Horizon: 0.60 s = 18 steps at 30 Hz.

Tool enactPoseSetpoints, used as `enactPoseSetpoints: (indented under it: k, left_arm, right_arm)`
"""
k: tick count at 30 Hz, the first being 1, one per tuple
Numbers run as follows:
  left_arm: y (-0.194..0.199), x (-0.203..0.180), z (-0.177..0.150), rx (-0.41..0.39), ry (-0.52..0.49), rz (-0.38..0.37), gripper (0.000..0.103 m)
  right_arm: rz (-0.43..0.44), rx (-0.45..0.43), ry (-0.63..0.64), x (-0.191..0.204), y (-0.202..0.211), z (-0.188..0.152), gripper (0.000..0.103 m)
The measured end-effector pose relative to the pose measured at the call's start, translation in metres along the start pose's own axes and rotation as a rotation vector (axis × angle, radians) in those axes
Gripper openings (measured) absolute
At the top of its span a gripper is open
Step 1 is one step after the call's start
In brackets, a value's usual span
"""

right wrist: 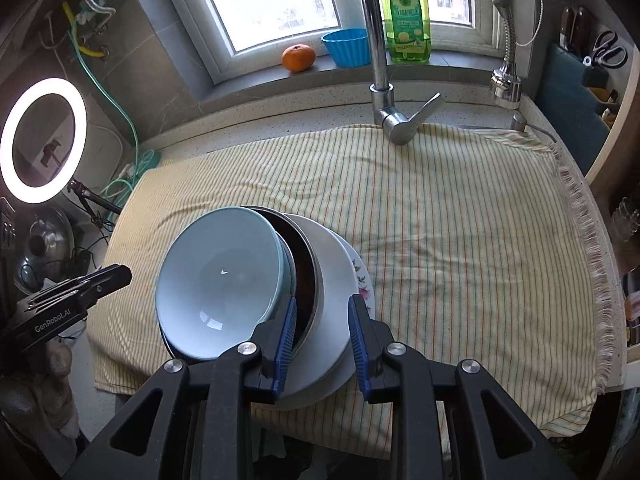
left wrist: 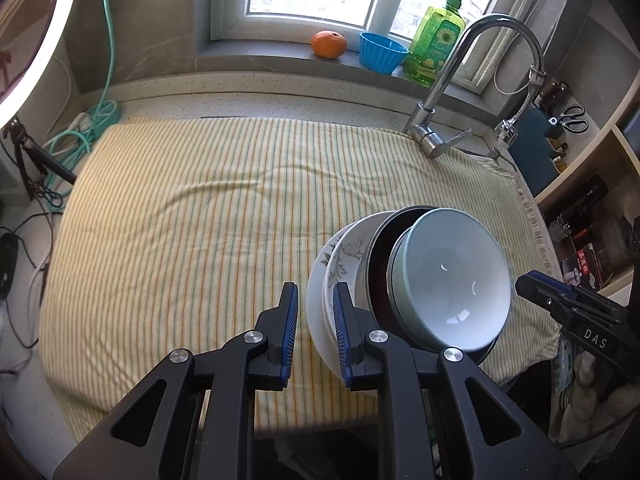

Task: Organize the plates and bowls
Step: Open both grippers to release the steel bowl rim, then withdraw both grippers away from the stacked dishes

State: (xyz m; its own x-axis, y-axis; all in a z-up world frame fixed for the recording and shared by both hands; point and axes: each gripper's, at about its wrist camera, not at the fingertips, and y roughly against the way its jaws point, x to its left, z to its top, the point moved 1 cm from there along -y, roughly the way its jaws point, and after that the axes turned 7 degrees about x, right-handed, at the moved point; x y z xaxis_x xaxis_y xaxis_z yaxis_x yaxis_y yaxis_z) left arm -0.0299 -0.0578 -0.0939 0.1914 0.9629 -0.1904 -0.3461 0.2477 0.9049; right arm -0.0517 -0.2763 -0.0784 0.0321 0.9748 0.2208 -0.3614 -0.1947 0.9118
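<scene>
Blue-padded fingers of my left gripper [left wrist: 314,334] are filling the near edge of the left wrist view, parted a little and pinching nothing; only striped cloth [left wrist: 192,216] is showing in the gap, and the right-hand pad is sitting just beside the rim of the white plate [left wrist: 318,316] without, as far as I can tell, pressing on it. Moving right, the stack is lying near the cloth's right front corner: the flowered plate [right wrist: 365,276] at the bottom, the white plate on it, then a grey-patterned dish [left wrist: 346,254], a dark metal-rimmed bowl [left wrist: 378,276], and the pale blue bowl [left wrist: 452,276] on top. Further right, my right gripper [right wrist: 322,340] is hovering over the stack's near right edge, its fingers also slightly spread; the rims of the dark bowl and white plate are showing between the pads, but I am not seeing them clamped.

I am judging the pile as set down and both tools as free of it. What is worrying me is the lean: the bowls are sitting off-centre toward one side, not nested squarely. If I am clipping a rim while pulling either tool clear, the blue bowl could be sliding off, or the whole stack could be creeping on the loose cloth toward the counter's near edge.
</scene>
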Motion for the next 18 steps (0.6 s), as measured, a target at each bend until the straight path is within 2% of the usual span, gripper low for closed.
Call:
enactPoseSetpoints:
  k: [3, 5, 10, 13, 16, 18]
  left_arm:
    - [0.007, -0.007, -0.007, -0.015, -0.031, -0.002, 0.019]
    - [0.014, -0.013, -0.011, -0.036, -0.057, 0.004, 0.03]
    - [0.026, -0.026, -0.021, -0.078, -0.089, 0.004, 0.041]
    - [0.03, -0.029, -0.025, -0.086, -0.094, -0.005, 0.041]
    - [0.031, -0.032, -0.028, -0.094, -0.105, 0.008, 0.041]
    - [0.032, -0.034, -0.031, -0.093, -0.109, 0.01, 0.041]
  right_arm:
    - [0.014, -0.011, -0.017, 0.005, 0.005, -0.008, 0.027]
    - [0.011, -0.023, -0.019, 0.01, 0.008, -0.013, 0.029]
    - [-0.026, -0.08, -0.007, 0.017, 0.023, -0.024, 0.038]
    - [-0.041, -0.109, -0.006, 0.019, 0.032, -0.028, 0.04]
    - [-0.073, -0.149, -0.001, 0.021, 0.04, -0.03, 0.056]
    - [-0.077, -0.164, -0.004, 0.022, 0.044, -0.033, 0.058]
